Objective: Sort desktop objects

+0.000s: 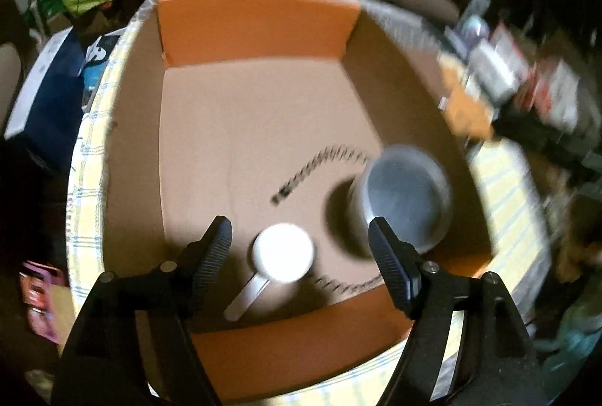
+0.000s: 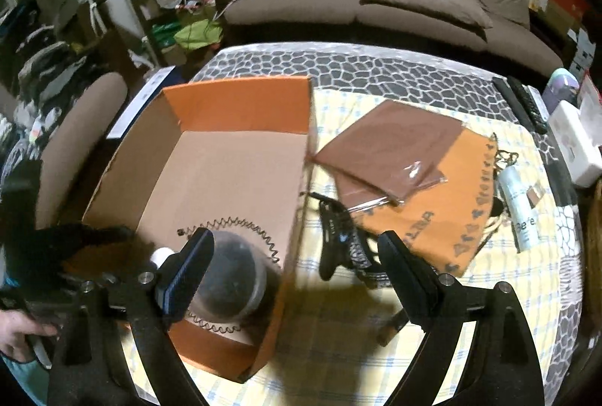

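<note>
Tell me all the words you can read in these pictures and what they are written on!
"Be'fe": partly readable on the white tube lying at the right of the table; the rest is hidden.
Dark lettering along the edge of the orange bag: too warped and blurred to read.
Print on the boxes beyond the cardboard box: too blurred to read.
Nothing else readable.
</note>
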`<state>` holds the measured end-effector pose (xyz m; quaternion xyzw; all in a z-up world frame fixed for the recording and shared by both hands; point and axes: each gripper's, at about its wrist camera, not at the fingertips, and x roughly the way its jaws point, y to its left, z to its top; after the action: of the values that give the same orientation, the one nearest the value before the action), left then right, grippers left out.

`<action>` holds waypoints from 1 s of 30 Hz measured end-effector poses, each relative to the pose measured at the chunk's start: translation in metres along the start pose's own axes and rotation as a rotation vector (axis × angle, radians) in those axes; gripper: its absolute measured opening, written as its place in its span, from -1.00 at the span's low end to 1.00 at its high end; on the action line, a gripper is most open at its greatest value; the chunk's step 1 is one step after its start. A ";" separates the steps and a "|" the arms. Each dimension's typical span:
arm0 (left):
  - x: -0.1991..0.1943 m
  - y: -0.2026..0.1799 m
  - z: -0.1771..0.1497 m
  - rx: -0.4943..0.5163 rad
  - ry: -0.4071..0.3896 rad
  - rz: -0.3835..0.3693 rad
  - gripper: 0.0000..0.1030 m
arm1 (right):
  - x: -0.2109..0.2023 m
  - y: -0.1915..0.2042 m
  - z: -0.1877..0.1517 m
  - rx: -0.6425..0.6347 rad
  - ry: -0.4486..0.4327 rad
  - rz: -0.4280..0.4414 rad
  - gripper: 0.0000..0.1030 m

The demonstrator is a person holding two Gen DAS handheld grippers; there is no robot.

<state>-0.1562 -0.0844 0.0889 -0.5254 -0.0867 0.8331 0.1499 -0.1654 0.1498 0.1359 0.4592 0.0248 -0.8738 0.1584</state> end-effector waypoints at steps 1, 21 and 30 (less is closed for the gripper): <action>-0.007 0.003 0.002 -0.027 -0.028 -0.025 0.41 | -0.002 -0.002 0.000 0.002 -0.004 -0.002 0.76; -0.019 -0.076 0.018 -0.039 -0.163 -0.098 1.00 | -0.017 -0.106 -0.030 0.163 0.015 -0.105 0.99; -0.002 -0.164 0.007 0.141 -0.172 -0.128 1.00 | -0.039 -0.176 -0.050 0.313 -0.008 -0.133 0.99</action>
<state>-0.1354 0.0695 0.1435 -0.4335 -0.0739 0.8679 0.2310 -0.1577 0.3359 0.1211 0.4722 -0.0821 -0.8772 0.0270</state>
